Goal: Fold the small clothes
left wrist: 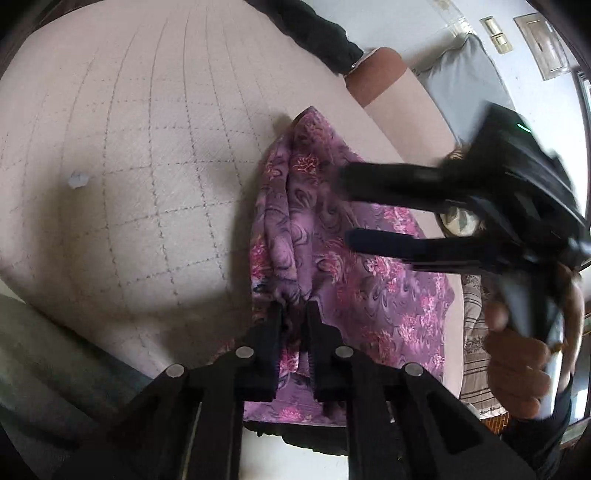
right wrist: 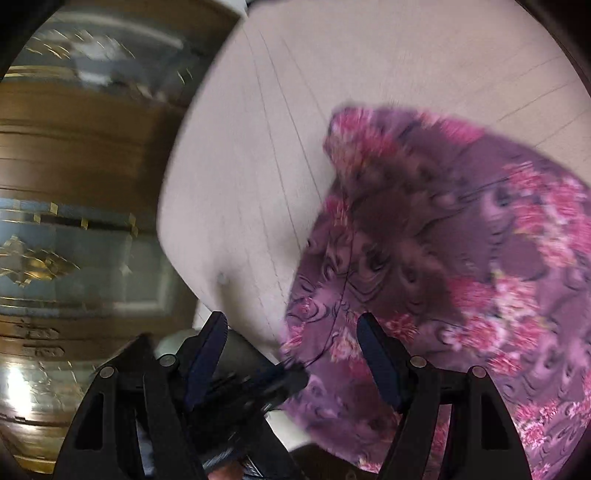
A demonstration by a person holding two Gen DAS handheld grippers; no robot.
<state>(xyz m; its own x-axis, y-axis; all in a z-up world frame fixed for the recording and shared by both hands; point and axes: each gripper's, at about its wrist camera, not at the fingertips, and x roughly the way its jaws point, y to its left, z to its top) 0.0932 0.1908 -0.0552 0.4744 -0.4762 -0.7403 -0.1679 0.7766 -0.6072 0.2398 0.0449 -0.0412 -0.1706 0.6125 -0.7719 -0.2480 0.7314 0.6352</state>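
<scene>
A purple garment with pink flowers [left wrist: 332, 236] lies on a pale quilted bed [left wrist: 129, 166]. My left gripper [left wrist: 294, 306] is shut on a bunched edge of the garment near the bed's front edge. My right gripper [left wrist: 347, 206] hovers open and empty just above the cloth, reaching in from the right. In the right wrist view the garment [right wrist: 461, 258] fills the right side, the right gripper [right wrist: 291, 321] is open over its edge, and the left gripper [right wrist: 295, 373] pinches the cloth low in the frame. That view is motion-blurred.
A small white scrap [left wrist: 77, 180] lies on the bed at the left. A dark garment [left wrist: 317, 33] and a grey pillow [left wrist: 465, 74] lie at the far side. A wooden cabinet with gold trim [right wrist: 74, 221] stands beyond the bed edge.
</scene>
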